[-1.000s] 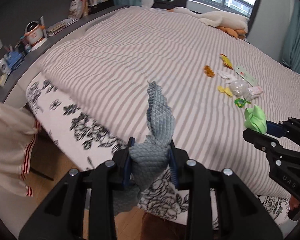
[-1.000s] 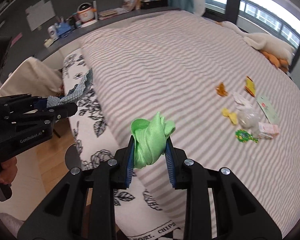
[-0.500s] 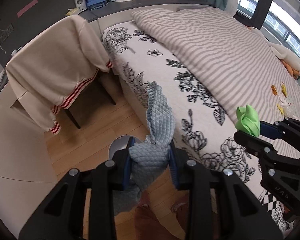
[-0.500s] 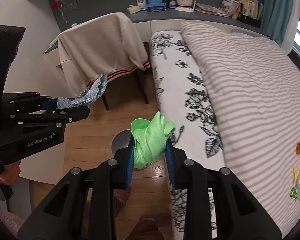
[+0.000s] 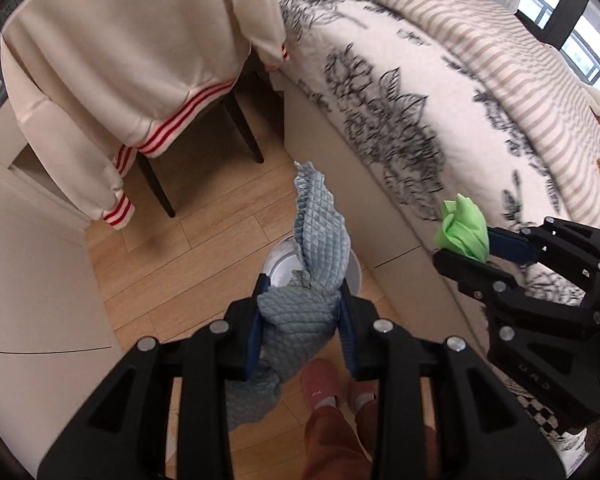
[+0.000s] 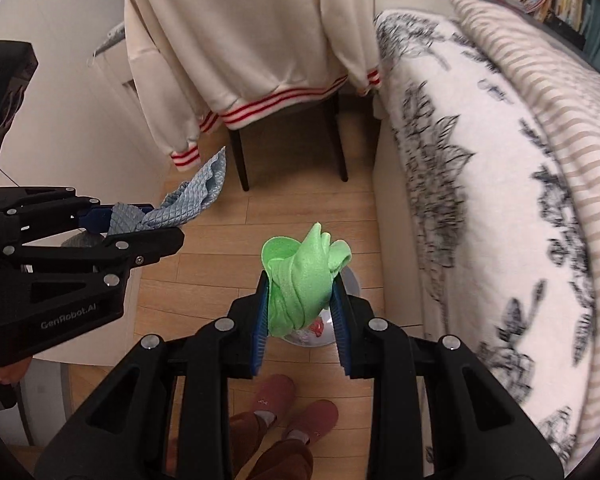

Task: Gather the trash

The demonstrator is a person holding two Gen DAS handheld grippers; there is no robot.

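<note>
Both grippers have swung off the striped bed [image 5: 480, 60], now pointing down at the wood floor. Left gripper [image 5: 302, 300] narrowly parted, clamped on the grey-blue cloth [image 5: 320, 240]; right gripper [image 6: 300, 300] likewise on the green cloth [image 6: 300, 276]. Round bin [image 6: 350, 280], previously unseen, sits beneath both cloths, beside the bed.

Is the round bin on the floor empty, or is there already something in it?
Not empty: the bin shows crumpled trash, some of it red, below the green cloth.

Both grippers' jaws clamped, down-tilted
</note>
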